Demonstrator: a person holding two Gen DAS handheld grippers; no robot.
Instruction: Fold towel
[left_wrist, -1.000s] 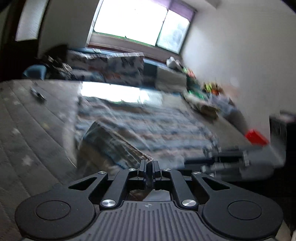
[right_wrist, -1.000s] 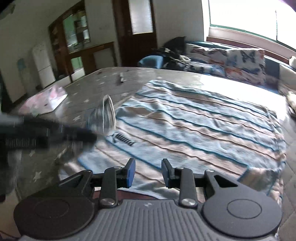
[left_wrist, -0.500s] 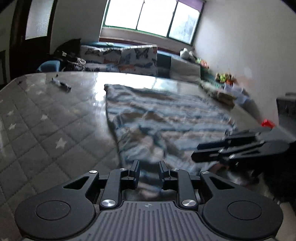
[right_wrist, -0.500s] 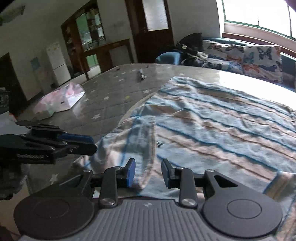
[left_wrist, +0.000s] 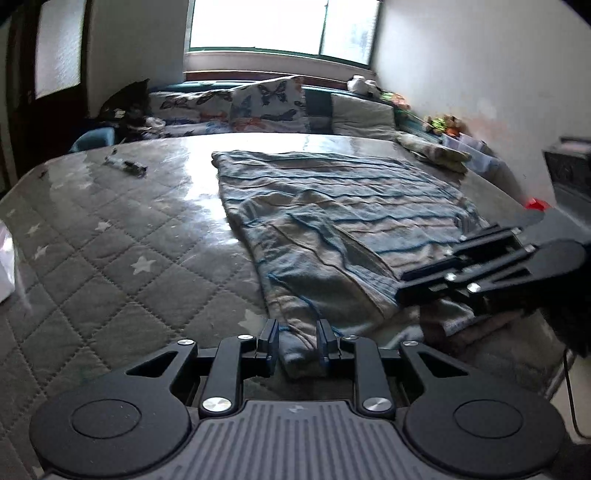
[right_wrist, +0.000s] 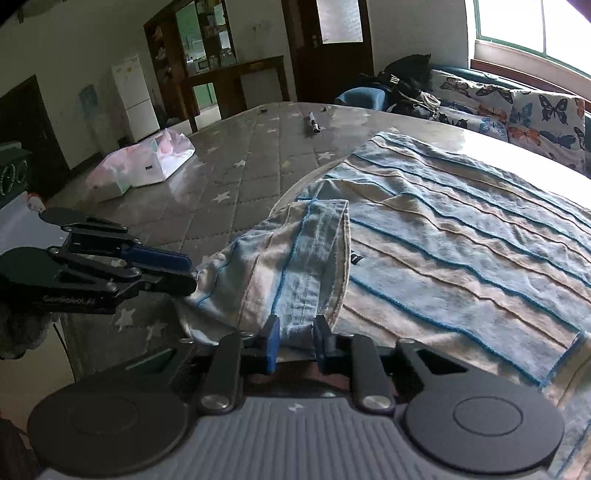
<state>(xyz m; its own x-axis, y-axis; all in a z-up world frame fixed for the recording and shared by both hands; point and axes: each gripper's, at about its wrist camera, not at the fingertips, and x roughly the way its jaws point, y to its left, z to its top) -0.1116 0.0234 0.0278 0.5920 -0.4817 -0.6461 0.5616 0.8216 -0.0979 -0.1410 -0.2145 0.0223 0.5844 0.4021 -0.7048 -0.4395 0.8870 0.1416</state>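
Observation:
A blue and beige striped towel (left_wrist: 354, 206) lies spread on a grey quilted mattress (left_wrist: 122, 258), and its near-left corner is folded over into a rumpled flap (right_wrist: 295, 258). My left gripper (left_wrist: 297, 341) is open at the near edge, with a fold of towel lying between its fingers. Seen from the right wrist view, the left gripper (right_wrist: 184, 273) has its tips at the flap's left edge. My right gripper (right_wrist: 295, 338) is also open, low over the flap, with towel cloth filling the gap between its fingers. The right gripper (left_wrist: 406, 286) also shows from the left wrist view, over the near-right part.
A small dark object (left_wrist: 125, 166) lies on the mattress far left. A pink and white bag (right_wrist: 144, 166) sits near its left edge. Cushions with butterflies (left_wrist: 258, 107) line the far side under the window. A red thing (left_wrist: 535, 204) and clutter are at the right wall.
My left gripper let go of the lifted towel corner a second ago and dropped to the near edge. The flap now lies folded over. My right gripper's jaws have narrowed around the cloth.

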